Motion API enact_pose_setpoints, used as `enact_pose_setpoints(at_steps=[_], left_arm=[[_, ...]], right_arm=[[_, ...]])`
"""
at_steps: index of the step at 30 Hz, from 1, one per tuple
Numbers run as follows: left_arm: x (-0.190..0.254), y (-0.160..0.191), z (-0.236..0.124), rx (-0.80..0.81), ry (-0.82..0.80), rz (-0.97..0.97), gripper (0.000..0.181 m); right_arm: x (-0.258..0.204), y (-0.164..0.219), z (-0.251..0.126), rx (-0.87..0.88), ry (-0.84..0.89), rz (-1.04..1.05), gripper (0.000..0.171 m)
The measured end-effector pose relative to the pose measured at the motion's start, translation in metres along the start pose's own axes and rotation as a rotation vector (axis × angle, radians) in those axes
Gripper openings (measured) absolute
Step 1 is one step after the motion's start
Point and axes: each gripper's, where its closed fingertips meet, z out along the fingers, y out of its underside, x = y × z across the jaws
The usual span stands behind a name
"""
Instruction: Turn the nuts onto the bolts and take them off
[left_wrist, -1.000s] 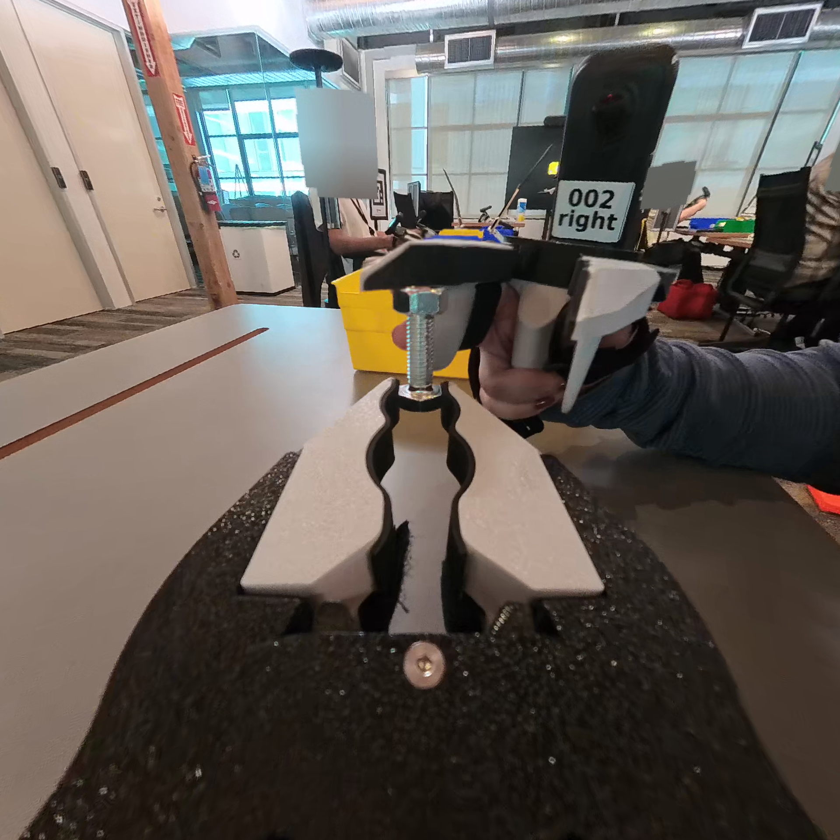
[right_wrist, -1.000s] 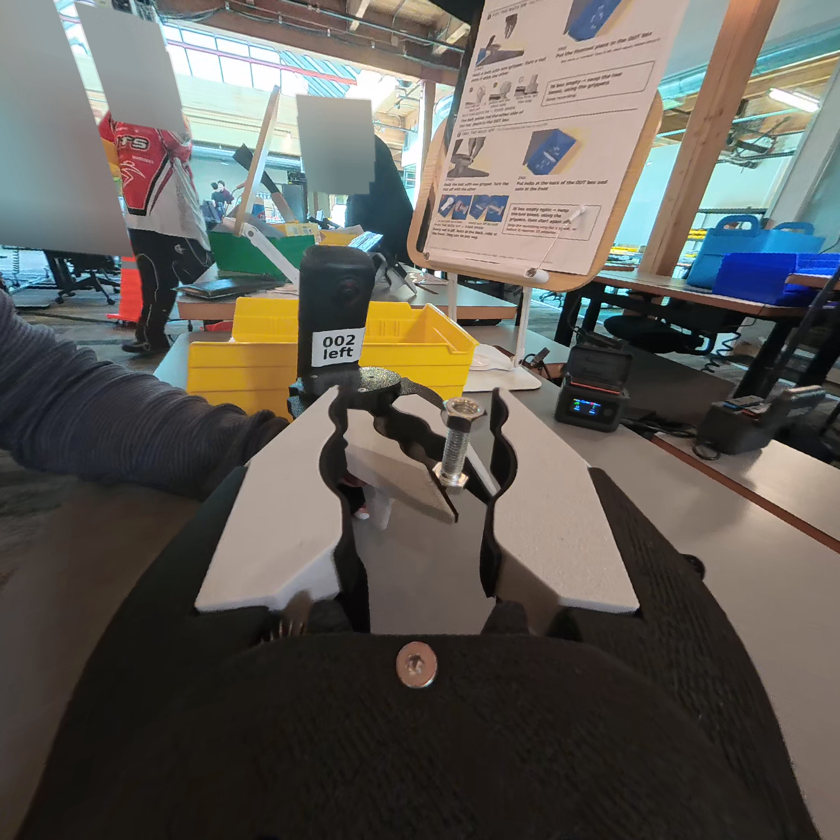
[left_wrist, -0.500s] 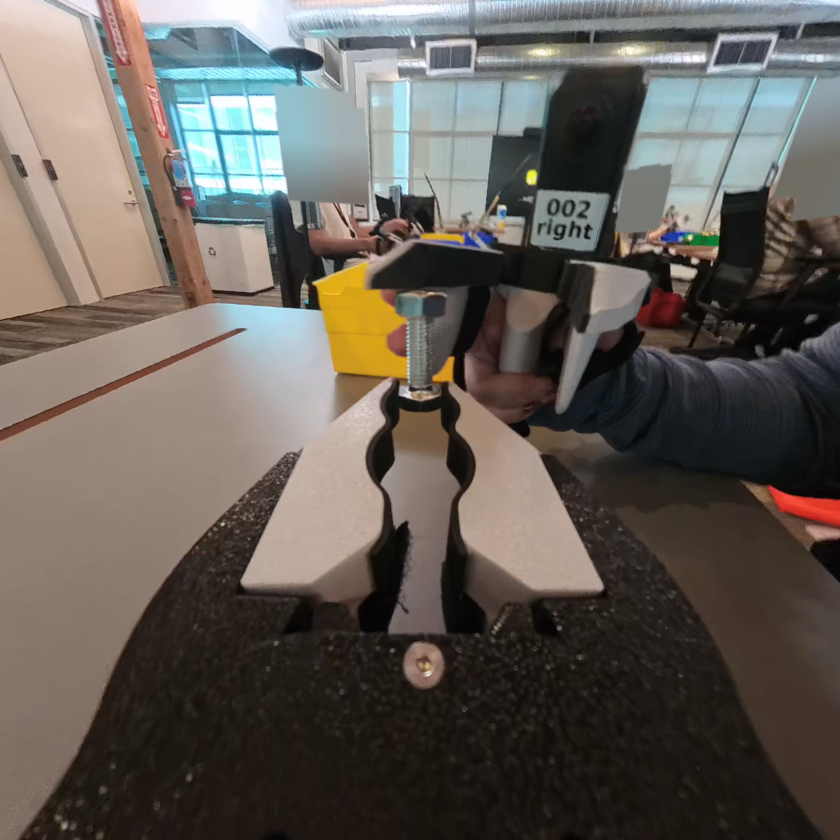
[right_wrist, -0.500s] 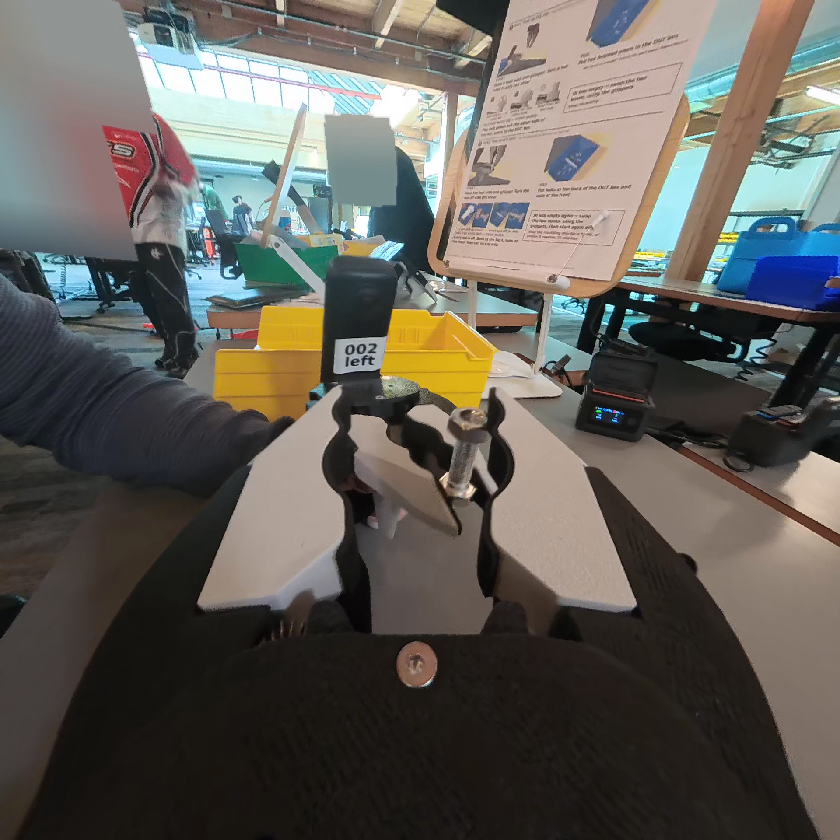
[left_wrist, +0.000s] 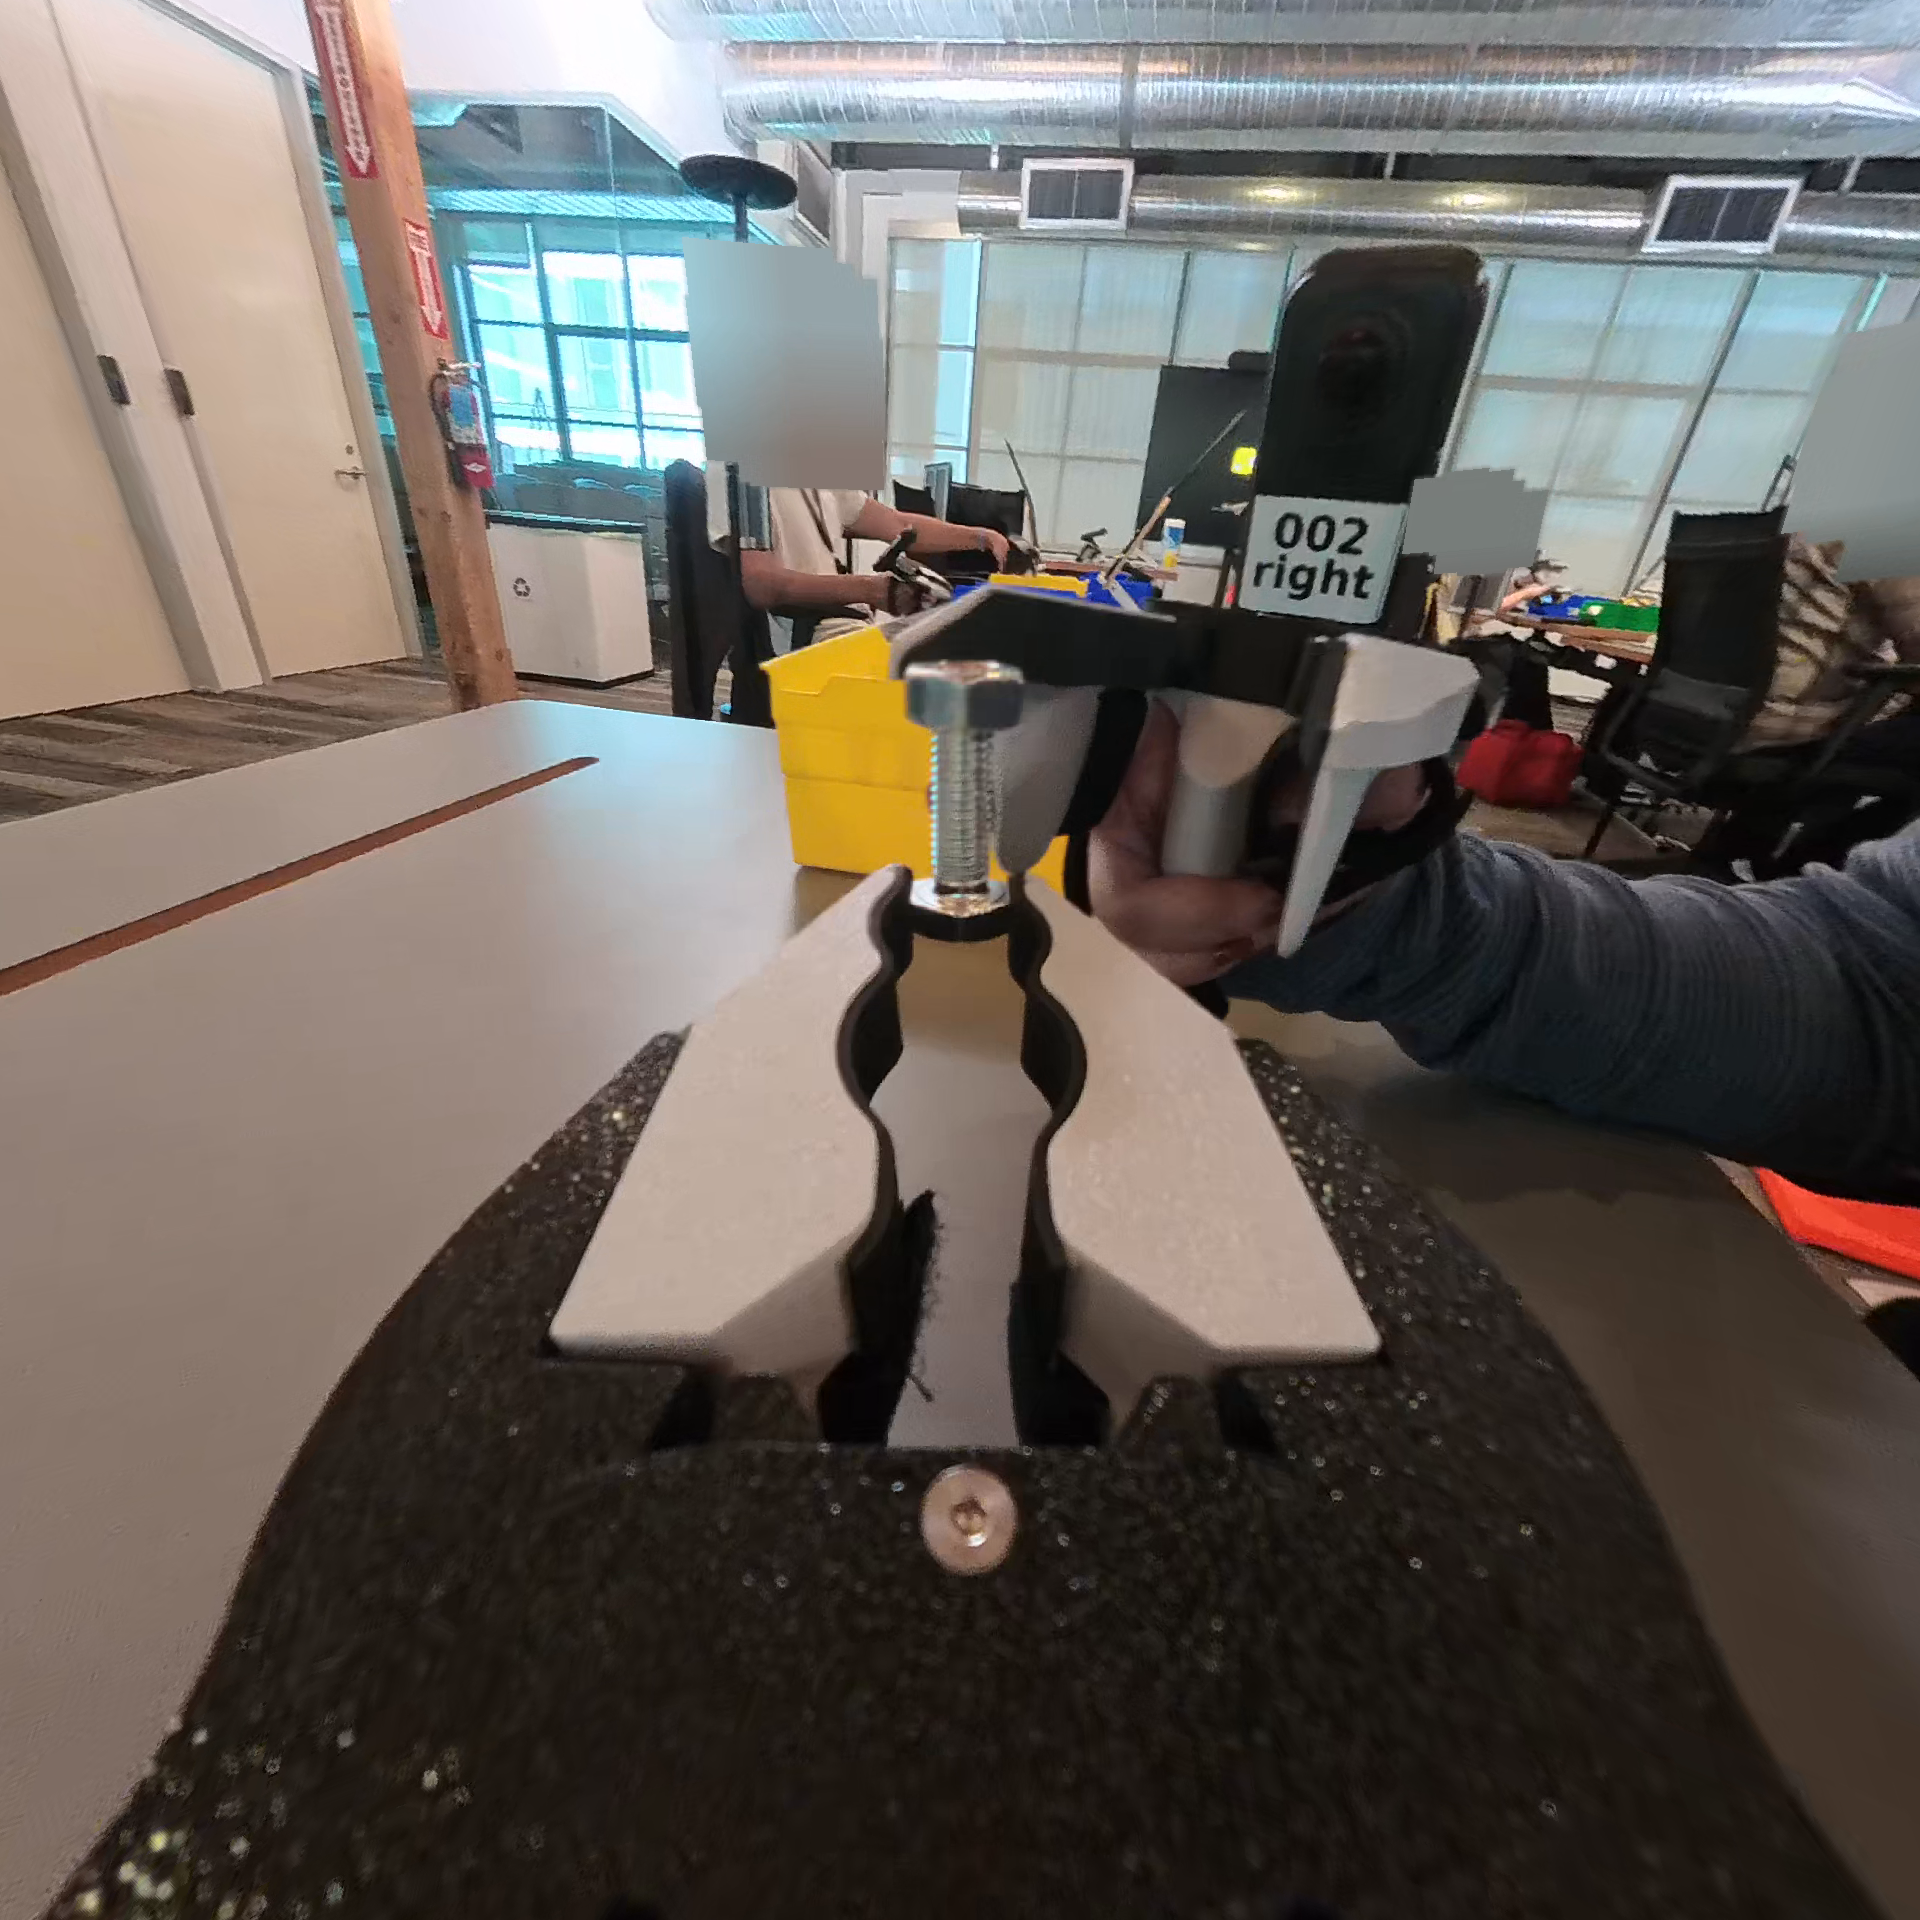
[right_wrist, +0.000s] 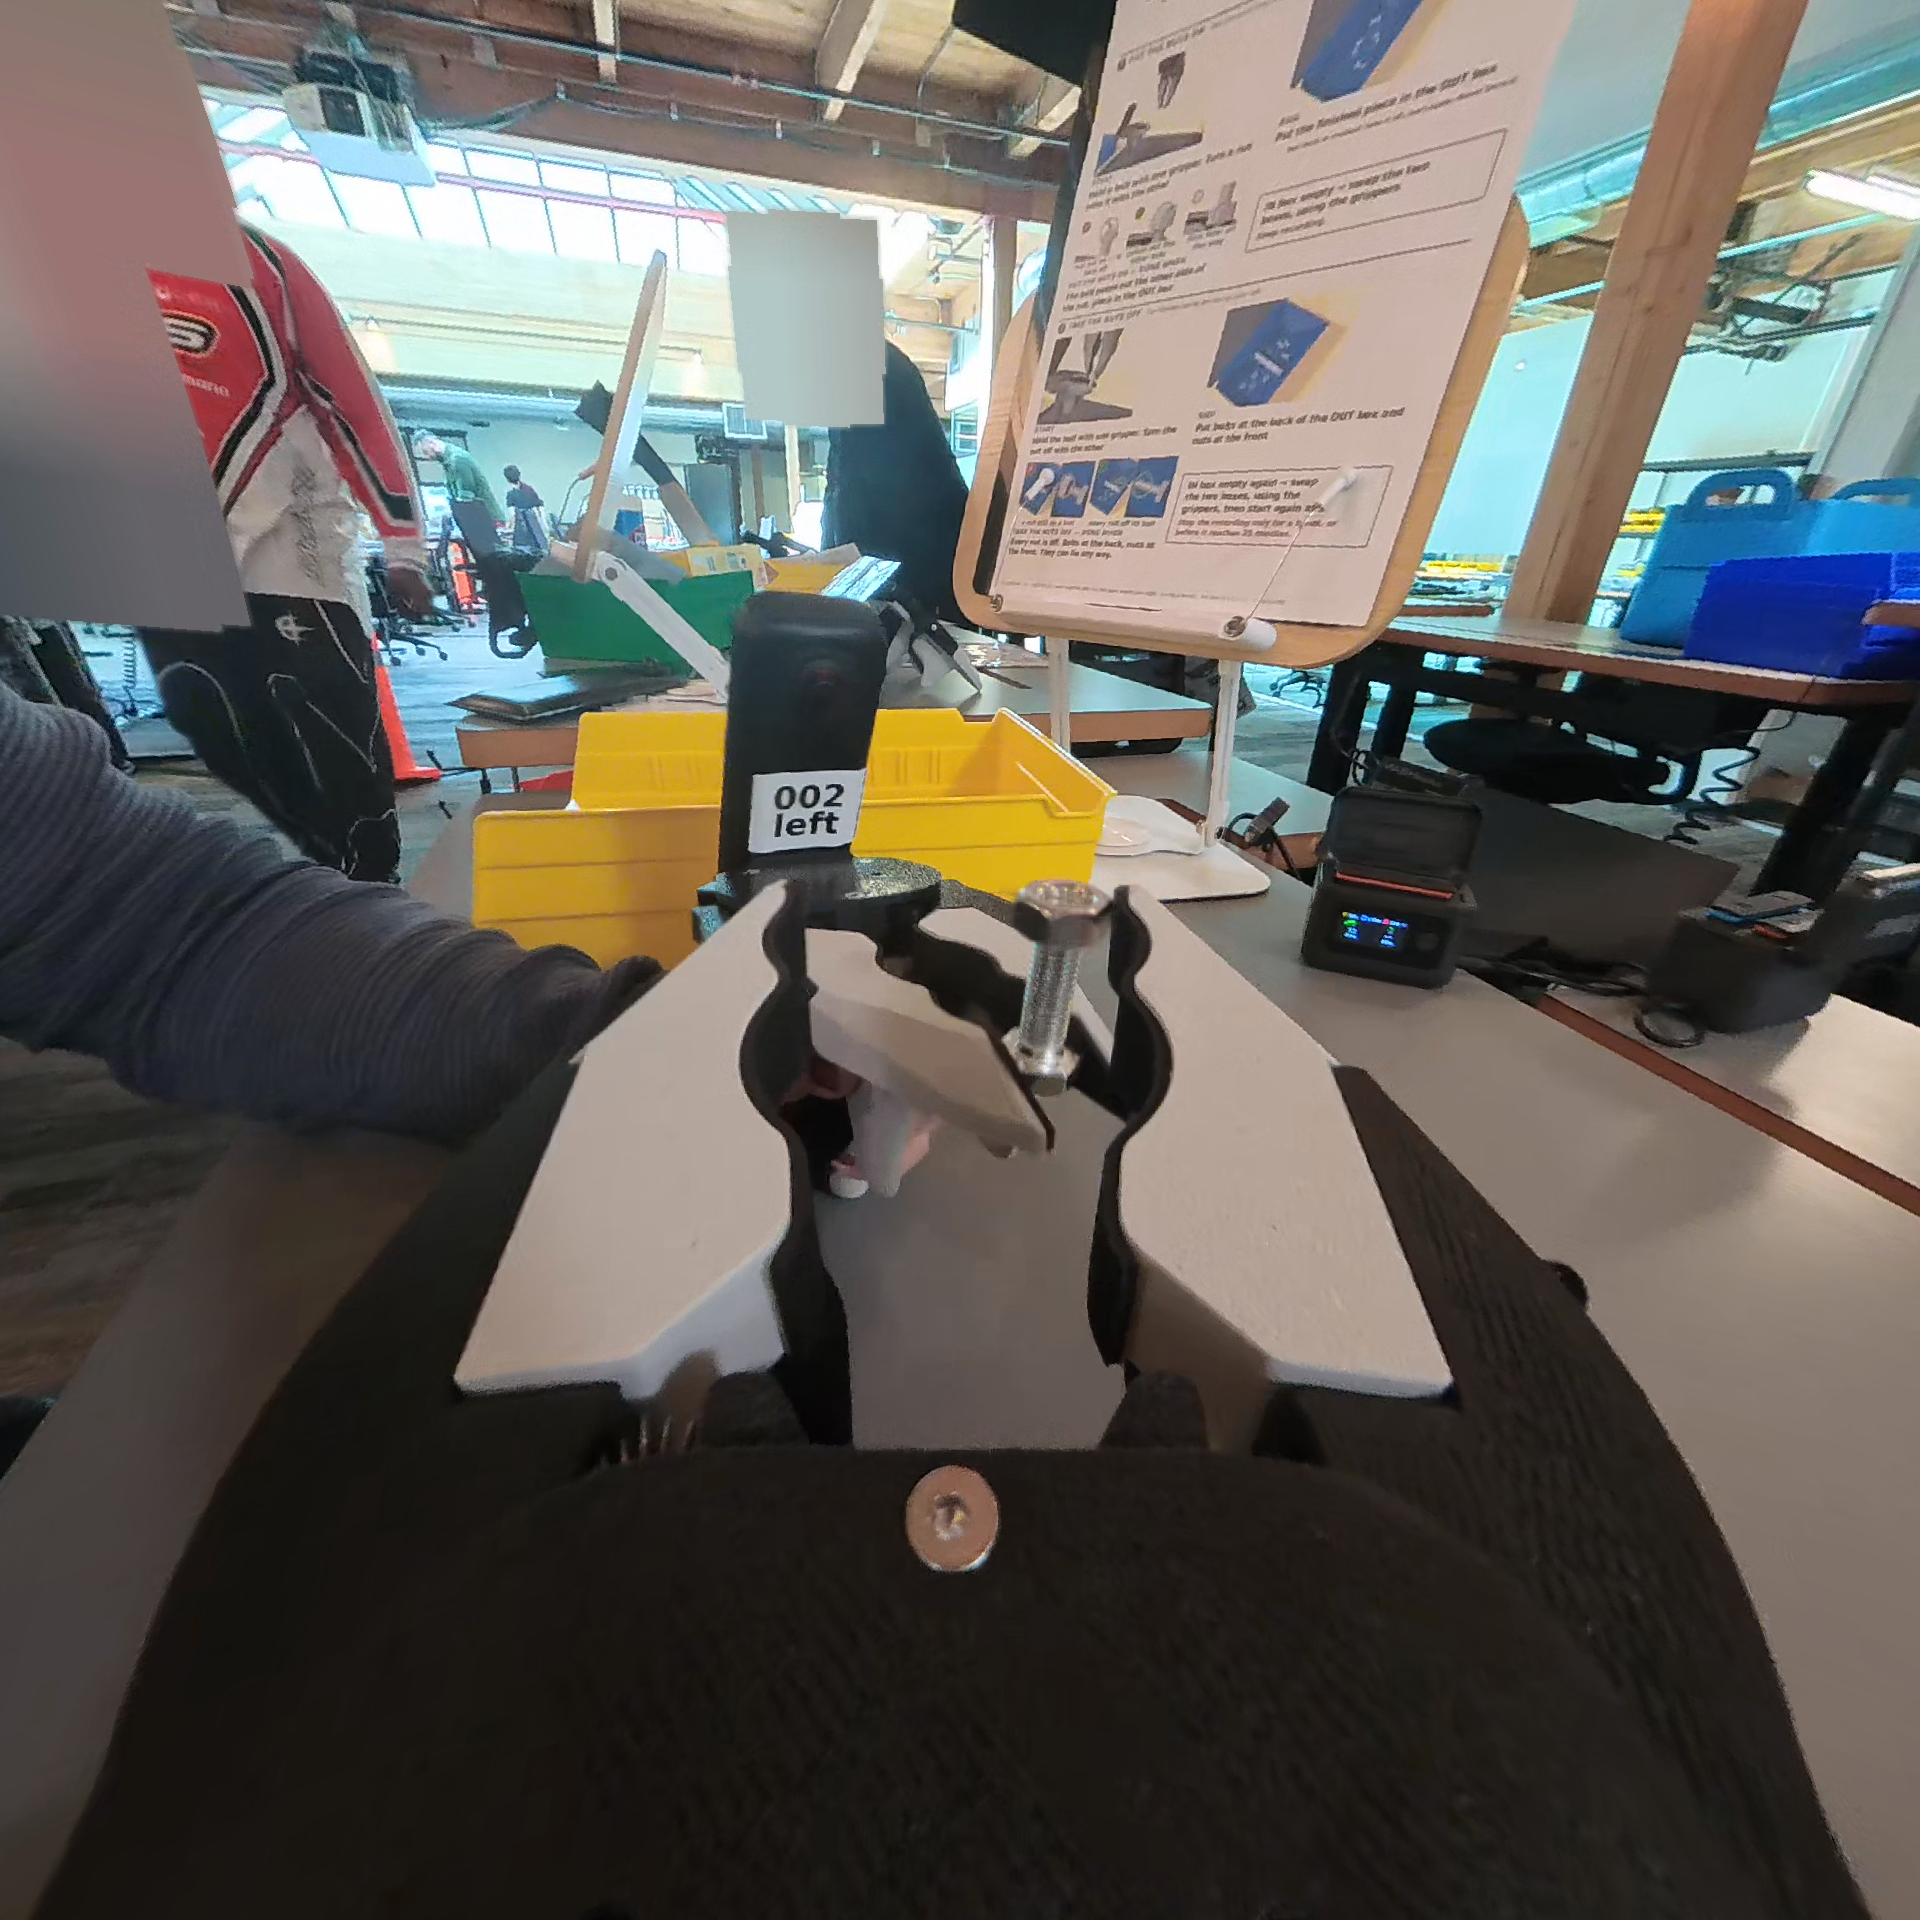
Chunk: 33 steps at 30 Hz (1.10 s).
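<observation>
A silver bolt (left_wrist: 963, 805) stands upright, head up, with its lower end in a nut (left_wrist: 961, 898). My left gripper (left_wrist: 961, 906) is shut on the nut at its fingertips, just above the grey table (left_wrist: 312, 1039). My right gripper (right_wrist: 951, 920) is open around the bolt head (right_wrist: 1062, 912), which sits close against the inner side of its right finger (right_wrist: 1226, 1122). The left finger stands well clear. In the left wrist view the right gripper (left_wrist: 997, 629) reaches in from the right at head height. The nut (right_wrist: 1044, 1062) shows at the left gripper's finger (right_wrist: 925, 1070).
A yellow bin (right_wrist: 966, 800) stands just behind the grippers, also in the left wrist view (left_wrist: 842, 758). A sign board on a white stand (right_wrist: 1247, 312), a small black device with a lit screen (right_wrist: 1387, 904) and another black device (right_wrist: 1756, 966) sit to the right. People sit and stand at other tables. There is about 5 cm between the tips of the two grippers.
Both grippers have drifted slightly, so the background shifts. The bolt stays upright in the nut, the left gripper stays shut on the nut, and the right gripper stays open around the head.
</observation>
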Motion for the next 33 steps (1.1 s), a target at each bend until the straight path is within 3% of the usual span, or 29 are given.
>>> enact_pose_setpoints(at_steps=[2, 9, 15, 21, 25, 27, 33], left_arm=[[-0.007, -0.002, -0.003, 0.01, -0.026, -0.018, 0.016], [0.011, 0.009, 0.006, -0.066, 0.028, 0.078, 0.016], [-0.015, -0.011, -0.01, 0.084, -0.025, -0.112, 0.015], [0.018, 0.008, 0.008, -0.051, 0.071, 0.042, 0.016], [0.005, -0.004, 0.0, 0.036, 0.046, -0.057, 0.016], [-0.004, -0.007, -0.005, 0.053, 0.018, -0.088, 0.016], [0.018, 0.007, 0.007, -0.048, 0.076, 0.025, 0.016]], right_arm=[[0.003, -0.003, -0.005, 0.007, -0.001, 0.011, 0.051], [-0.002, 0.001, 0.002, -0.002, -0.013, 0.006, 0.06], [0.006, -0.006, -0.009, 0.016, -0.002, 0.026, 0.052], [0.0, 0.004, 0.002, -0.02, -0.005, 0.015, 0.064], [-0.004, 0.004, 0.001, -0.028, -0.033, 0.02, 0.06], [0.0, 0.0, -0.005, -0.012, -0.041, 0.047, 0.048], [-0.003, 0.003, 0.003, -0.008, -0.027, 0.041, 0.064]])
